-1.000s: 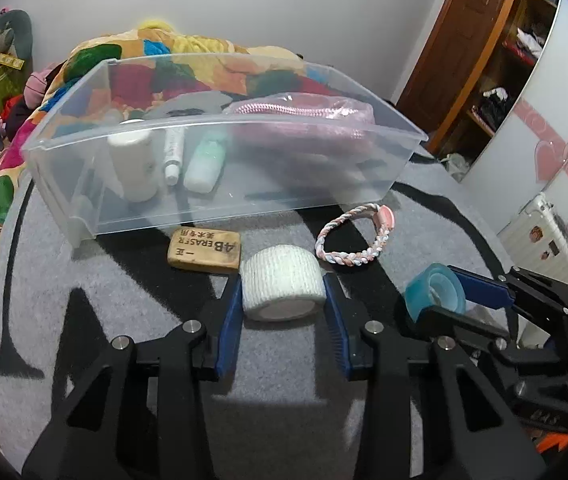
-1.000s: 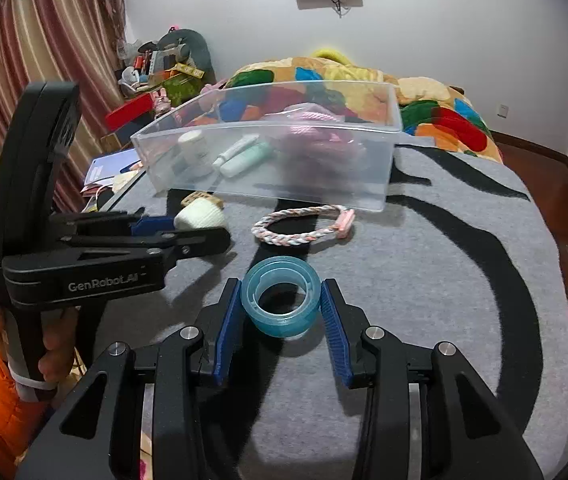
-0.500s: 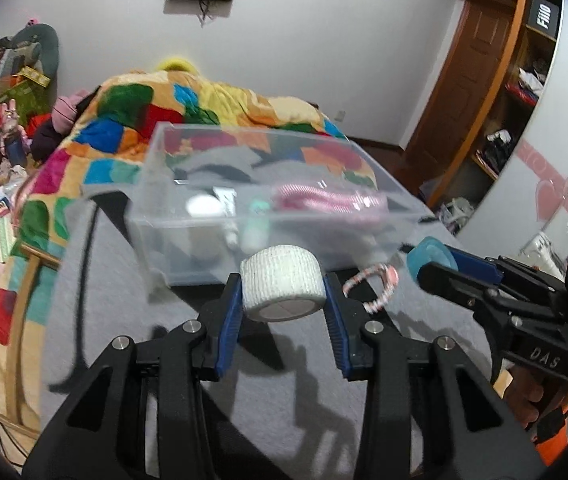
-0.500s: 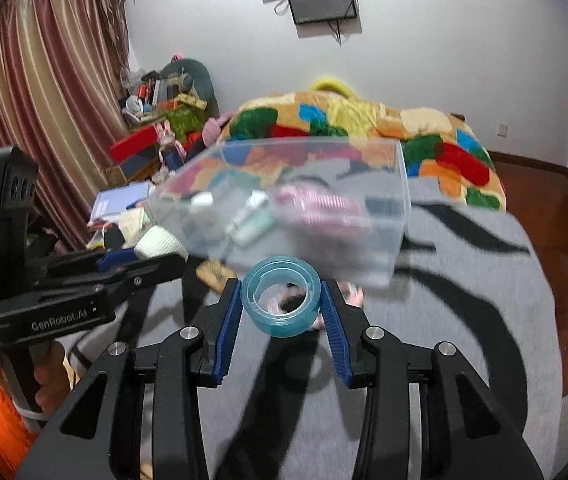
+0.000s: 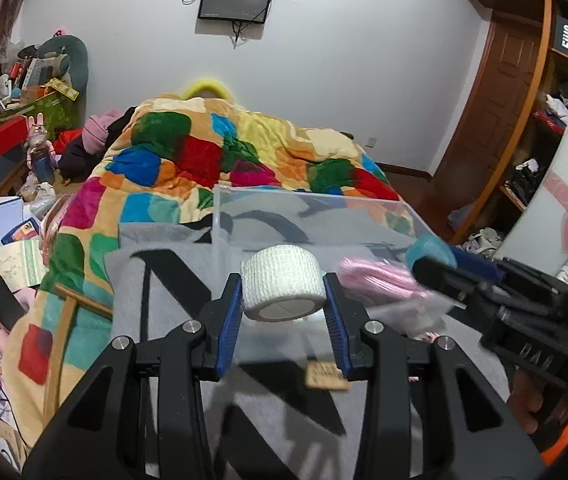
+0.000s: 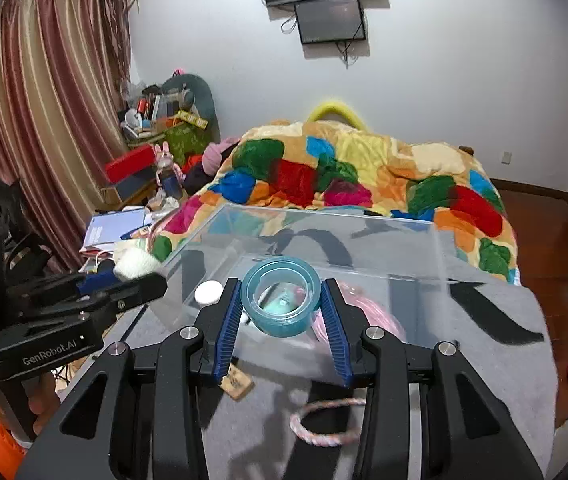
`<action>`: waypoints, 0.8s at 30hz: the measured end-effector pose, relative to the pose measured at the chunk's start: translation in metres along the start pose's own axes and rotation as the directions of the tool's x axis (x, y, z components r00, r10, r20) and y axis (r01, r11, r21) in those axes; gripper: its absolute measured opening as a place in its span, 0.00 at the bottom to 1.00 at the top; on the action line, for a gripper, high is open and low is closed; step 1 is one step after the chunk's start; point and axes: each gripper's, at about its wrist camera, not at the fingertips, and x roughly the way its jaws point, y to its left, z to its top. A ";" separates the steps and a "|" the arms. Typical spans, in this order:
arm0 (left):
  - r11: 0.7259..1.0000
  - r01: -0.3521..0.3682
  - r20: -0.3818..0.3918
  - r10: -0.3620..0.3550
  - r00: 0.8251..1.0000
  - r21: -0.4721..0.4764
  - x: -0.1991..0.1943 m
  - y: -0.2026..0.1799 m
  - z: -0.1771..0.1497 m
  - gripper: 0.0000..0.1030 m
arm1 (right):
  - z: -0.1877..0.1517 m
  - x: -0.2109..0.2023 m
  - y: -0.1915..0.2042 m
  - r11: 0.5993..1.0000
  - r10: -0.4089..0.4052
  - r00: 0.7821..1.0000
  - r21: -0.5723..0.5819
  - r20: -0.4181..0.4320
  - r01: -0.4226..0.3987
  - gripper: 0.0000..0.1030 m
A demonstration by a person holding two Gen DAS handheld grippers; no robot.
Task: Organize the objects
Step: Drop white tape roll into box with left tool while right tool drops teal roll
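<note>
My left gripper is shut on a white gauze bandage roll and holds it raised at the near wall of the clear plastic bin. My right gripper is shut on a blue tape roll and holds it raised over the bin's near edge. Inside the bin lie a pink bundle, a white bottle cap and a pale green tube, partly hidden. The left gripper also shows in the right wrist view, the right gripper in the left wrist view.
On the grey and black blanket below lie a tan eraser and a pink and white braided ring. A patchwork quilt covers the bed behind the bin. Clutter and books lie at the left.
Both grippers have lifted their rolls off the blanket and moved forward and up to the bin. The eraser and braided ring stay on the blanket below.
</note>
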 end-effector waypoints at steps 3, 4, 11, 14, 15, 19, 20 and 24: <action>1.000 -0.012 -0.020 0.011 1.000 -0.016 0.017 0.007 0.012 0.38 | 0.003 0.020 0.003 1.000 -0.002 0.999 -0.008 -0.040 0.002 0.36; 1.000 -0.010 -0.030 0.010 0.999 -0.020 0.024 0.009 0.015 0.38 | 0.004 0.027 0.003 1.000 0.000 0.998 -0.010 -0.055 0.000 0.36; 1.000 -0.022 -0.093 0.020 0.995 -0.018 0.059 0.013 0.025 0.38 | 0.003 0.057 0.005 0.999 -0.015 0.993 -0.042 -0.119 0.010 0.36; 1.000 -0.015 -0.094 0.013 0.995 -0.020 0.060 0.011 0.021 0.41 | 0.001 0.061 0.008 0.998 -0.002 0.990 -0.060 -0.138 -0.006 0.36; 1.000 -0.016 -0.092 0.015 0.996 -0.016 0.059 0.010 0.021 0.47 | 0.000 0.060 0.010 0.998 -0.005 0.991 -0.068 -0.137 -0.005 0.36; 1.000 -0.011 -0.081 0.011 0.997 0.005 0.050 0.005 0.019 0.49 | 0.000 0.053 0.012 0.996 -0.001 0.991 -0.085 -0.132 -0.010 0.42; 1.000 -0.013 -0.073 0.014 0.997 0.017 0.045 0.002 0.019 0.49 | 0.001 0.049 0.011 0.997 0.003 0.992 -0.080 -0.124 -0.013 0.43; 0.999 -0.019 -0.041 0.021 0.999 0.048 0.027 -0.004 0.018 0.56 | -0.001 0.032 0.009 0.997 0.012 0.995 -0.075 -0.097 -0.019 0.47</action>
